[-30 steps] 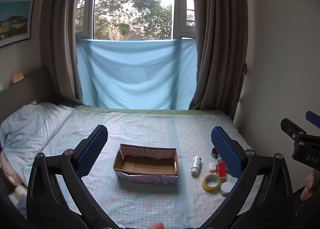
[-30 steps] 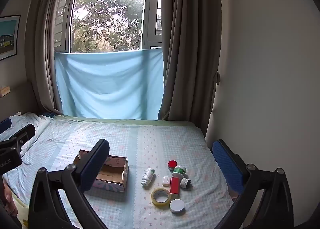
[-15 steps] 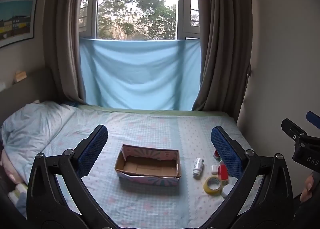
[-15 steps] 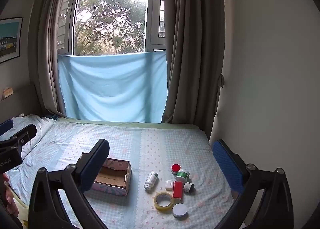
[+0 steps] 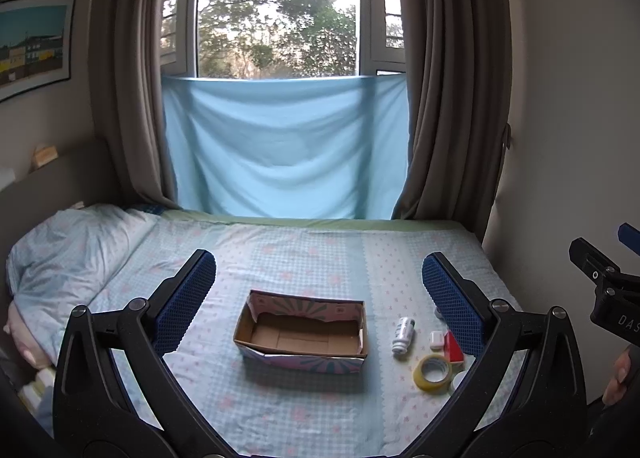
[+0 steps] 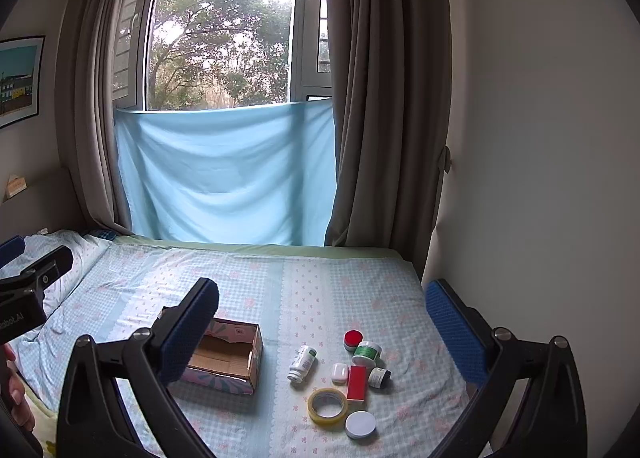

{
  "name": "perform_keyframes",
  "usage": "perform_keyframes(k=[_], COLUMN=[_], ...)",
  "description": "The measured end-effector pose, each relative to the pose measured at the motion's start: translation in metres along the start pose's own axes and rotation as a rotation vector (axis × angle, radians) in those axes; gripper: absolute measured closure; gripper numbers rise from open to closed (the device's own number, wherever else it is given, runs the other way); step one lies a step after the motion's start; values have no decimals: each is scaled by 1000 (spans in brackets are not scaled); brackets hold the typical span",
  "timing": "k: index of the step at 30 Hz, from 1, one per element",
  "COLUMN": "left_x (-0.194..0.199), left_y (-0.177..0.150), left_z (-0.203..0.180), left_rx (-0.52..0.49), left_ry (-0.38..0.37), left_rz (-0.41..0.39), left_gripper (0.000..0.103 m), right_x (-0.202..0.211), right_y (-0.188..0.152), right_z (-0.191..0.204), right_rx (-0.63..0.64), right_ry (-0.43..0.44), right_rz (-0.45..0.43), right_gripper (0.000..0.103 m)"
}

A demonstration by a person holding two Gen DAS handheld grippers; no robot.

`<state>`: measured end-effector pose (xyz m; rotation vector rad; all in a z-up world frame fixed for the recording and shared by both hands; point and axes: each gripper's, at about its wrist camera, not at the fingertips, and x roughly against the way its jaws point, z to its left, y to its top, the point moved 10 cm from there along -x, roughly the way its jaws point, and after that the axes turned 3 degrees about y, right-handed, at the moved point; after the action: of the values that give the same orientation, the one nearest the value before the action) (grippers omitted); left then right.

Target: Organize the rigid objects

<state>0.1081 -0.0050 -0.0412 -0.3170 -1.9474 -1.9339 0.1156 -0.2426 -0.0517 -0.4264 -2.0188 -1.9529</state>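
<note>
Since a second ago, both views tilted slightly upward and drawn back: more window and curtain above, bed lower in frame. In the left view, box (image 5: 301,332) sunk lower between the wide-spread fingers of the left hand-held gripper (image 5: 319,298); tape (image 5: 433,372) and bottle (image 5: 403,334) shifted down-right. In the right view, box (image 6: 230,356), bottle (image 6: 303,362), tape (image 6: 327,405) and white lid (image 6: 360,424) likewise slid toward the bottom edge beneath the right hand-held gripper (image 6: 322,328).

Left claw (image 5: 318,298) held level, fingers spread wide, nothing between them. Right claw (image 6: 322,328) alongside, likewise wide apart, gripping nothing. A fingertip of the person's right hand (image 5: 618,372) shows.
</note>
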Motion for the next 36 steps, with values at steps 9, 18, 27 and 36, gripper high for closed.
perform_keyframes(k=[9,18,27,36], left_x=[-7,-11,-17,-21], left_y=[4,2,1,1], left_z=[-1,2,5,4], left_rx=[3,15,25,31], left_ry=[8,8,14,12], left_rz=[-7,-5,-1,-1], left_gripper=[1,1,1,1], right_x=[-2,-5,-10,-11], right_y=[2,4,4,4], right_z=[-1,-2,-4,-5], right_rx=[0,-4,-7,-17], right_ry=[-3,5,-5,-19], right_rz=[-13,-14,-16,-21], right_gripper=[0,0,0,0])
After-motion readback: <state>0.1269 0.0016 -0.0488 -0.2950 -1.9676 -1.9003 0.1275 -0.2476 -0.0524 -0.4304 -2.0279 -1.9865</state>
